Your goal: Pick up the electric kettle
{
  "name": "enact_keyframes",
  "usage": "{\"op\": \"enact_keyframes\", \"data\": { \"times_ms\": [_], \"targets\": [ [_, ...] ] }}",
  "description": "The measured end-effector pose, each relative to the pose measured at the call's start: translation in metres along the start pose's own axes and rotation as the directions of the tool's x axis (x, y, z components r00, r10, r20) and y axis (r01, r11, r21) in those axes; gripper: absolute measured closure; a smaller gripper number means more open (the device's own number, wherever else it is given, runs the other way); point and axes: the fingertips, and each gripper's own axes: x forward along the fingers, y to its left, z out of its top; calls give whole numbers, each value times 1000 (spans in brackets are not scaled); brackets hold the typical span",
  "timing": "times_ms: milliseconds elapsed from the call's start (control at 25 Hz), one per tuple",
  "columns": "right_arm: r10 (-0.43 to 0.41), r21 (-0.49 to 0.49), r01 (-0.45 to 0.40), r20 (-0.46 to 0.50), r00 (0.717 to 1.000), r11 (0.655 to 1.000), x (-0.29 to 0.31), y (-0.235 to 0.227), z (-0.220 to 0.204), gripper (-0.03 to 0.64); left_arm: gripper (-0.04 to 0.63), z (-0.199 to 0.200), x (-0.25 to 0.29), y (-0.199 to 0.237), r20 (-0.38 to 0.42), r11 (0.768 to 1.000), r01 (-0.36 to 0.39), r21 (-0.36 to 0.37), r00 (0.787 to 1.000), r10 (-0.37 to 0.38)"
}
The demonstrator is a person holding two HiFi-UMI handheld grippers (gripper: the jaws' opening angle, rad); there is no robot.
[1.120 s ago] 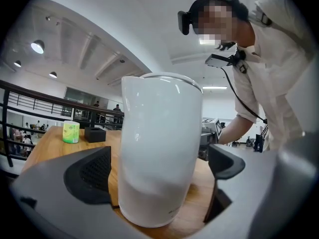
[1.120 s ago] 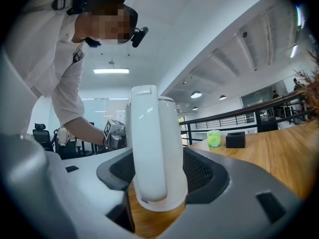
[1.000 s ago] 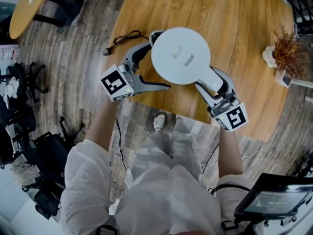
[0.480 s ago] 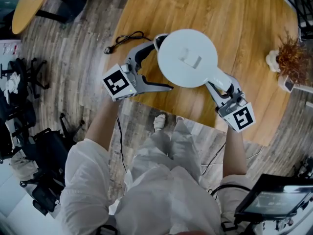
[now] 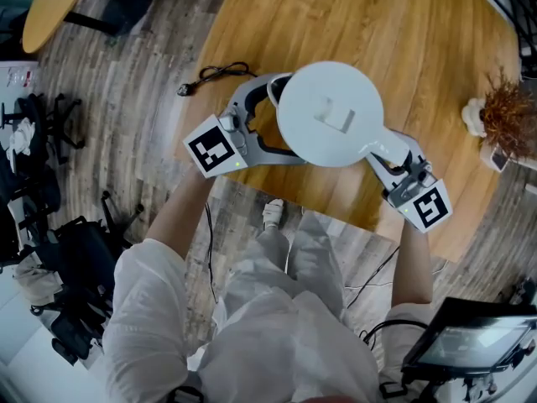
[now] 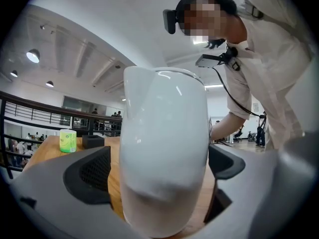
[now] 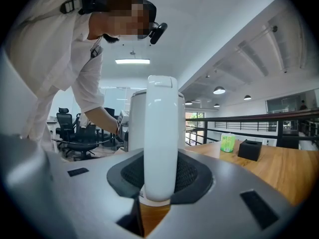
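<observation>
**Head view:** kettle (image 5: 330, 114) is mid-frame over the wood table (image 5: 277, 23), near the table's lower edge, lid facing up. L gripper (image 5: 285, 117) comes in from the left, jaws wide, one on each side of the body. R gripper (image 5: 393, 151) at lower right is on the handle (image 5: 386, 141). Its jaws have just been closing, w/ the handle btw them.

**L gripper view:** white body fills frame centre btw the pads (image 6: 92, 171). A thin strip of table shows btw the left-hand pad and the body, so the jaws look spread round it, not clamped. My read: this side only steadies. Either close it gently or keep it as a guard vs swing.

**R gripper view:** handle stands upright at dead centre, both pads pinched on it near its lower end, a narrow grip. It looks centred, which is good. For the lift I'd go straight up, slowly, wrist level. The body's weight hangs off to one side of the handle, so it'll prob want to tip spout-down. Can't tell if the bottom is off the wood.
</observation>
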Motion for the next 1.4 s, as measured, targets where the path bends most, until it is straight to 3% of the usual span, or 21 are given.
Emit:
{"op": "enact_keyframes", "data": {
  "times_ms": [440, 1400],
  "targets": [
    [112, -19, -112, -1, 994, 994, -1, 0, 1, 517, 11, 2, 13, -11, 7, 993, 60, 102, 998, -61],
    [149, -49, -148, 8, 989, 988, 6, 1, 10, 526, 11, 4, 6, -9, 33, 997, 28, 77, 999, -30]
  ]
}}
